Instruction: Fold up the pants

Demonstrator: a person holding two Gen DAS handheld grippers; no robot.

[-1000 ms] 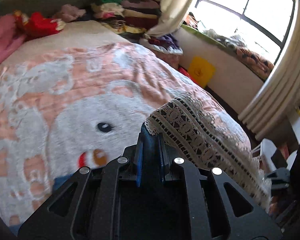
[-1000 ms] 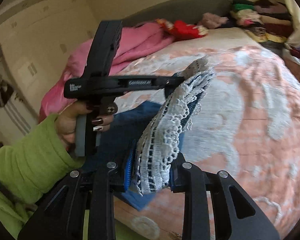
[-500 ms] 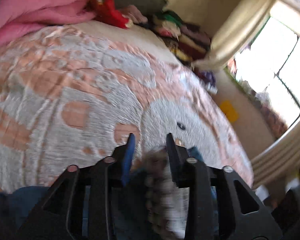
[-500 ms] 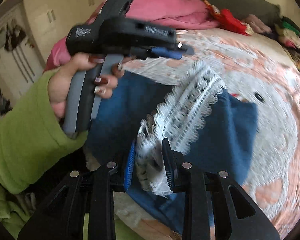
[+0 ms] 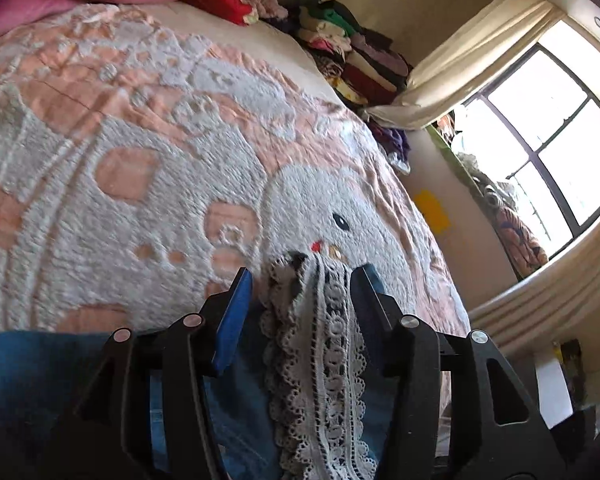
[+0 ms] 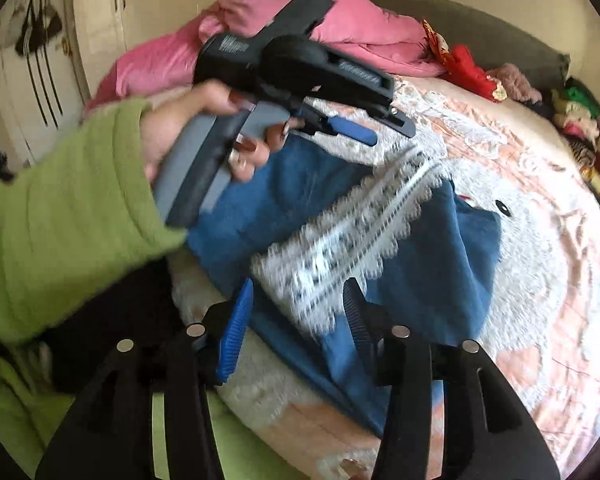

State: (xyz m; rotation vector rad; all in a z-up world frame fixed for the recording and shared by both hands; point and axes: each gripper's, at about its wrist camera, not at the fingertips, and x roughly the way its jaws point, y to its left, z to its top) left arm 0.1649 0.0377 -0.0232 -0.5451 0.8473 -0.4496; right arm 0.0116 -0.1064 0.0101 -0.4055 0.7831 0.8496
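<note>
The blue pants point(image 6: 440, 264) with a white lace hem point(image 6: 352, 236) lie folded on the bed near its front edge. My right gripper point(image 6: 298, 298) is open just above the lace, which lies loose between its jaws. My left gripper point(image 5: 302, 282) is open too, with the lace hem point(image 5: 324, 340) and blue fabric point(image 5: 32, 364) lying between and under its fingers. In the right wrist view the left gripper point(image 6: 364, 132) hovers above the pants, held by a hand in a green sleeve.
The bed has a pink and white plush blanket point(image 5: 148, 152). A pink duvet point(image 6: 340, 36) and red cloth point(image 6: 468, 68) lie at the headboard. Stacked clothes point(image 5: 356, 60) sit at the far corner by the window point(image 5: 540, 140).
Both grippers held the lace hem aloft, brought it down onto the bed and opened. The pants now lie folded on the blanket.
</note>
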